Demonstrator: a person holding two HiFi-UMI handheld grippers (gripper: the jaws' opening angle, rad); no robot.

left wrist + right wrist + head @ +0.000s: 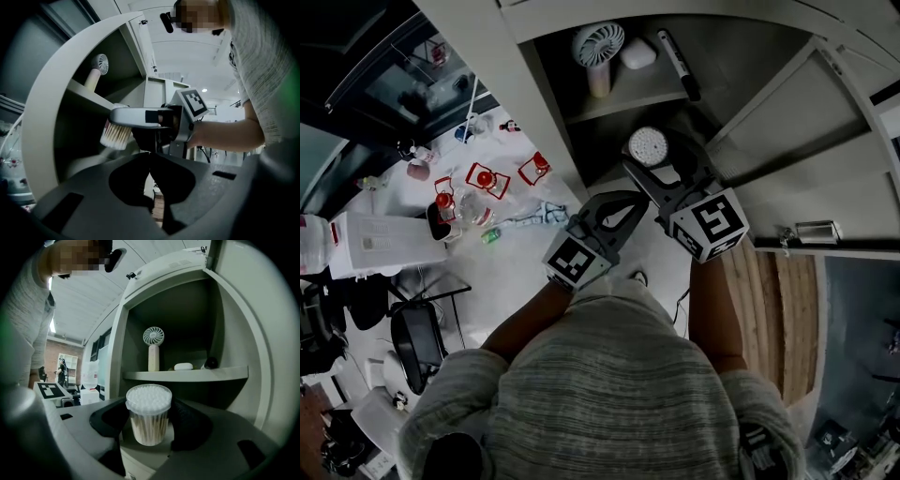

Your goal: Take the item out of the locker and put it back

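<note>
Item: cotton-swab tub, held before open locker.
Right gripper jaws clamp it below the shelf bearing a fan; left gripper jaws pressed together, empty.

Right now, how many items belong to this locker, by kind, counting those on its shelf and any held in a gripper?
Handheld fan: 1
Small white oval object: 1
Black marker: 1
Cotton swab tub, clamped in the right gripper: 1
Total: 4
</note>
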